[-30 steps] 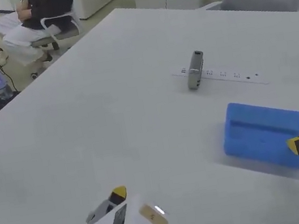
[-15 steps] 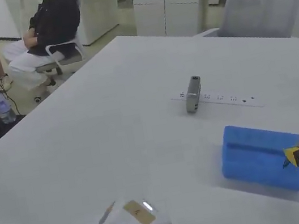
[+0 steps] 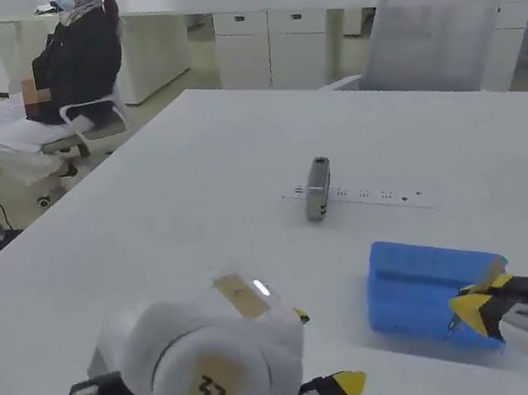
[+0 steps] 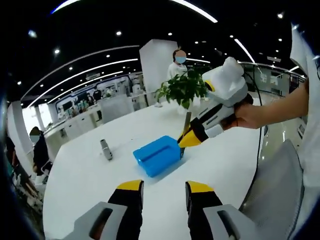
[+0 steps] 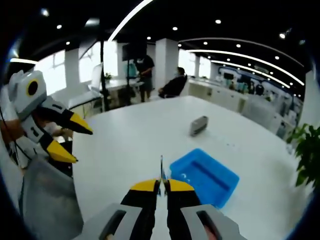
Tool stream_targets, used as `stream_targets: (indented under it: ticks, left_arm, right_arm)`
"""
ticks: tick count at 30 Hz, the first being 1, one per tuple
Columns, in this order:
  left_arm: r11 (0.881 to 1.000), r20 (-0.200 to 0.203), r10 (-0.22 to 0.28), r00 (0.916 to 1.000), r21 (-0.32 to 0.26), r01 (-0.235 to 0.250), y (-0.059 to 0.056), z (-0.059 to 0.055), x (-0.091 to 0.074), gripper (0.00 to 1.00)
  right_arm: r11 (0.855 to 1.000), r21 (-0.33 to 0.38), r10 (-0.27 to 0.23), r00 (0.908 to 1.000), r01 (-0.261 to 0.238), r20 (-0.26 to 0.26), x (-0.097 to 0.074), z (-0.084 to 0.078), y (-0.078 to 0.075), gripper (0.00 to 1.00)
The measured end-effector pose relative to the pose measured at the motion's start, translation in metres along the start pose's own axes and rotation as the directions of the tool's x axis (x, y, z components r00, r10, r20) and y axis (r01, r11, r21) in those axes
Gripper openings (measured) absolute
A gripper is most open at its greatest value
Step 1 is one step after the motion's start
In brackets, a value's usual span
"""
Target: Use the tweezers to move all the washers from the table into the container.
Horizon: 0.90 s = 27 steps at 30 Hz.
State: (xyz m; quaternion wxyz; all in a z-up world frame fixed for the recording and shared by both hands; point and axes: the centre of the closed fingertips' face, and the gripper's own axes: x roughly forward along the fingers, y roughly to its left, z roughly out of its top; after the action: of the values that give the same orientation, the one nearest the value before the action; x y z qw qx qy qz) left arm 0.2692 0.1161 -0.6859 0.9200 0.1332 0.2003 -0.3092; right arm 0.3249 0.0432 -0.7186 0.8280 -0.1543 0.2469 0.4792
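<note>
Looking over our white table (image 3: 174,202), we find the blue container (image 3: 415,284) at four o'clock. Our left gripper (image 4: 162,192) holds its jaws apart; our right gripper (image 5: 162,186) pinches the thin tweezers (image 5: 161,172).

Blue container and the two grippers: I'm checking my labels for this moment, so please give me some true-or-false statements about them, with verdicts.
1. The right gripper is shut on thin tweezers. True.
2. The left gripper is shut on a washer. False: its jaws stand apart with nothing between them.
3. The blue container sits on the white table. True.
4. The grey device lies inside the blue container. False: it stands on the table, apart from the container, at the socket strip.
</note>
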Motion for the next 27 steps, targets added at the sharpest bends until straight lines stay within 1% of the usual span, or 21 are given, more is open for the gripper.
stream_targets:
  ticks: [2,4,5,6,7,8,9,12,13,14,15,16,17,18,19,20,21,22,24,26,27]
  left_arm:
    - [0.999,0.015,-0.051,0.9986,-0.014,0.051,-0.004,0.005,0.002,0.29]
    - [0.996,0.003,-0.087,0.9962,-0.010,0.087,-0.007,0.006,0.005,0.25]
    - [0.993,-0.009,-0.118,0.9929,0.004,0.118,-0.010,0.006,0.007,0.24]
    - [0.992,-0.004,-0.129,0.9916,0.013,0.129,-0.011,0.009,0.010,0.23]
    - [0.988,0.008,-0.152,0.9883,0.015,0.152,-0.013,0.014,0.012,0.23]
    - [0.984,0.014,-0.176,0.9842,0.018,0.176,-0.016,0.016,0.013,0.23]
    - [0.976,0.022,-0.217,0.9760,0.021,0.216,-0.021,0.020,0.014,0.23]
    - [0.958,0.040,-0.287,0.9571,0.030,0.286,-0.032,0.029,0.015,0.21]
    - [0.949,0.048,-0.316,0.9477,0.037,0.314,-0.036,0.033,0.016,0.21]
    - [0.940,0.047,-0.341,0.9388,0.046,0.339,-0.040,0.035,0.016,0.21]
    - [0.925,0.043,-0.379,0.9243,0.055,0.377,-0.046,0.037,0.016,0.22]
    - [0.921,0.045,-0.389,0.9201,0.056,0.387,-0.048,0.040,0.016,0.23]
    - [0.919,0.049,-0.393,0.9182,0.060,0.390,-0.049,0.042,0.017,0.23]
    - [0.910,0.056,-0.412,0.9094,0.066,0.409,-0.052,0.046,0.018,0.23]
    - [0.904,0.059,-0.425,0.9031,0.070,0.421,-0.054,0.048,0.018,0.23]
    - [0.896,0.057,-0.442,0.8951,0.080,0.437,-0.057,0.050,0.019,0.22]
    - [0.886,0.055,-0.459,0.8866,0.100,0.453,-0.060,0.051,0.020,0.21]
    - [0.880,0.056,-0.468,0.8822,0.128,0.458,-0.062,0.052,0.022,0.18]
    - [0.859,0.038,-0.492,0.8697,0.180,0.478,-0.068,0.050,0.024,0.14]
    - [0.852,0.032,-0.499,0.8657,0.199,0.484,-0.071,0.048,0.027,0.11]
    - [0.838,0.022,-0.515,0.8566,0.220,0.499,-0.074,0.046,0.029,0.07]
  right_arm:
    - [0.999,-0.014,0.050,0.9986,-0.050,-0.016,-0.003,-0.001,0.015,0.03]
    - [0.997,-0.029,0.070,0.9974,-0.070,-0.016,-0.007,0.000,0.025,0.03]
    - [0.995,-0.031,0.098,0.9950,-0.099,-0.020,-0.009,0.001,0.032,0.03]
    - [0.994,-0.027,0.106,0.9941,-0.107,-0.023,-0.010,0.002,0.035,0.03]
    - [0.993,-0.025,0.116,0.9930,-0.117,-0.023,-0.012,0.003,0.039,0.03]
    - [0.991,-0.031,0.128,0.9915,-0.129,-0.024,-0.013,0.003,0.042,0.03]
    - [0.990,-0.036,0.136,0.9903,-0.137,-0.028,-0.015,0.004,0.045,0.03]
    - [0.985,-0.064,0.159,0.9863,-0.162,-0.045,-0.018,0.004,0.053,0.03]
    - [0.984,-0.066,0.165,0.9852,-0.168,-0.046,-0.019,0.004,0.053,0.03]
    - [0.982,-0.068,0.171,0.9840,-0.174,-0.049,-0.019,0.003,0.055,0.03]
    - [0.981,-0.069,0.177,0.9827,-0.181,-0.053,-0.019,0.002,0.055,0.03]
    - [0.979,-0.074,0.186,0.9804,-0.191,-0.065,-0.019,0.001,0.057,0.03]
    - [0.977,-0.083,0.189,0.9795,-0.195,-0.070,-0.019,0.000,0.057,0.03]
    - [0.974,-0.098,0.195,0.9775,-0.203,-0.081,-0.019,-0.002,0.059,0.03]
    - [0.973,-0.105,0.197,0.9764,-0.206,-0.089,-0.019,-0.003,0.060,0.03]
    - [0.968,-0.122,0.207,0.9727,-0.219,-0.105,-0.018,-0.005,0.062,0.03]
    - [0.965,-0.132,0.212,0.9700,-0.227,-0.119,-0.018,-0.008,0.063,0.03]
    - [0.963,-0.149,0.206,0.9690,-0.226,-0.136,-0.017,-0.010,0.064,0.03]
    - [0.956,-0.177,0.208,0.9655,-0.235,-0.156,-0.016,-0.014,0.065,0.03]
    - [0.952,-0.193,0.205,0.9623,-0.238,-0.179,-0.015,-0.020,0.065,0.03]
    - [0.948,-0.200,0.208,0.9581,-0.247,-0.197,-0.014,-0.024,0.065,0.03]
